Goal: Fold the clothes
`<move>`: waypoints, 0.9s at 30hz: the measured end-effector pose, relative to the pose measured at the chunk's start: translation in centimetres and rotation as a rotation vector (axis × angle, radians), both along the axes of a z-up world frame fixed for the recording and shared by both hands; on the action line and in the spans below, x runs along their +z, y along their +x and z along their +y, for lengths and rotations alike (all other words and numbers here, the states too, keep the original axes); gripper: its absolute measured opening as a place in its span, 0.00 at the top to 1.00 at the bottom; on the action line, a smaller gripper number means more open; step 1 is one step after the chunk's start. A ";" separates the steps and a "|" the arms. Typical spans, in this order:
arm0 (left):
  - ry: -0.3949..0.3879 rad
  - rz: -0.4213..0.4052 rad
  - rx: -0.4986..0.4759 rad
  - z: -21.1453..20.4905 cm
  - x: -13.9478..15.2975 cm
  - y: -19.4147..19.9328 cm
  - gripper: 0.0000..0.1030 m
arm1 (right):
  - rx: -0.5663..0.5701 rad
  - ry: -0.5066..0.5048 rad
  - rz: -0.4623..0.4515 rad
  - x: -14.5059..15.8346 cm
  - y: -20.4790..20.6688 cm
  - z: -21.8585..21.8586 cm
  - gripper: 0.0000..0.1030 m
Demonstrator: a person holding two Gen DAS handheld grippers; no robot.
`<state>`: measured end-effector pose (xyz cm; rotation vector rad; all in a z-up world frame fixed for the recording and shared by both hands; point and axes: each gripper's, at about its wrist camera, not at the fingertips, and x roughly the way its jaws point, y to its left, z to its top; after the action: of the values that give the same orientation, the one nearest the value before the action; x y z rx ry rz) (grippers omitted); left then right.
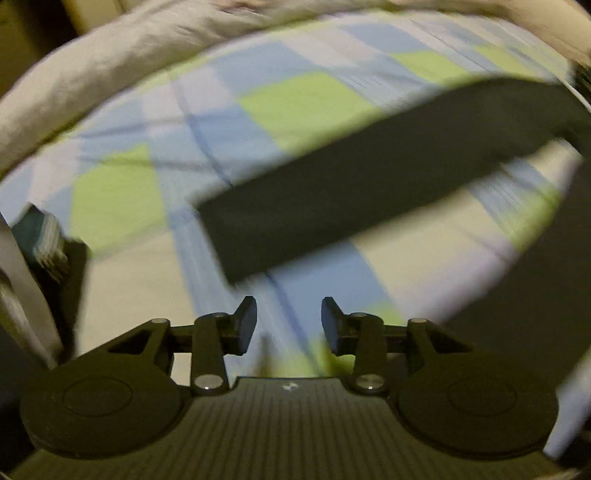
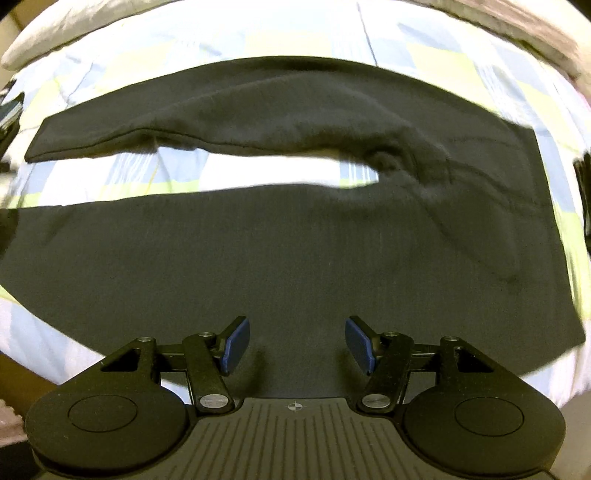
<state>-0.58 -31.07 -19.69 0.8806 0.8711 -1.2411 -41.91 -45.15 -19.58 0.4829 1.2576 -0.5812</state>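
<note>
A pair of black trousers [image 2: 295, 251] lies spread flat on a checked bedsheet [image 2: 280, 40] of blue, green and white. Its two legs run to the left, with a strip of sheet showing between them. My right gripper [image 2: 297, 341] is open and empty, just above the near leg. In the left wrist view one black trouser leg [image 1: 369, 184] lies across the sheet [image 1: 303, 103], ahead of my left gripper [image 1: 289, 325], which is open and empty above the sheet. That view is blurred.
A pale rumpled blanket [image 1: 110, 62] runs along the far side of the bed and also shows in the right wrist view [image 2: 55, 33]. A small teal and white object [image 1: 40, 236] sits at the left edge of the left wrist view.
</note>
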 end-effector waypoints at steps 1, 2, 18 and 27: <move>0.018 0.016 -0.019 1.2 -0.3 -1.2 0.65 | -0.013 0.006 -0.004 0.2 -0.3 0.2 0.41; 0.040 0.018 -0.032 2.3 -0.8 -2.1 0.65 | -0.026 0.011 -0.007 0.3 -0.6 0.5 0.41; 0.180 -0.155 0.110 8.8 4.2 -10.4 0.59 | -0.100 -0.019 -0.047 3.9 -10.2 -0.2 0.41; 0.091 -0.181 0.188 9.4 9.9 -20.1 0.39 | -0.090 -0.063 -0.073 7.8 -16.3 -1.1 0.20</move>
<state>-20.70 -21.65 -9.82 0.9453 0.8486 -0.9507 -58.19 -46.20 -11.80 0.5062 1.1497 -0.6717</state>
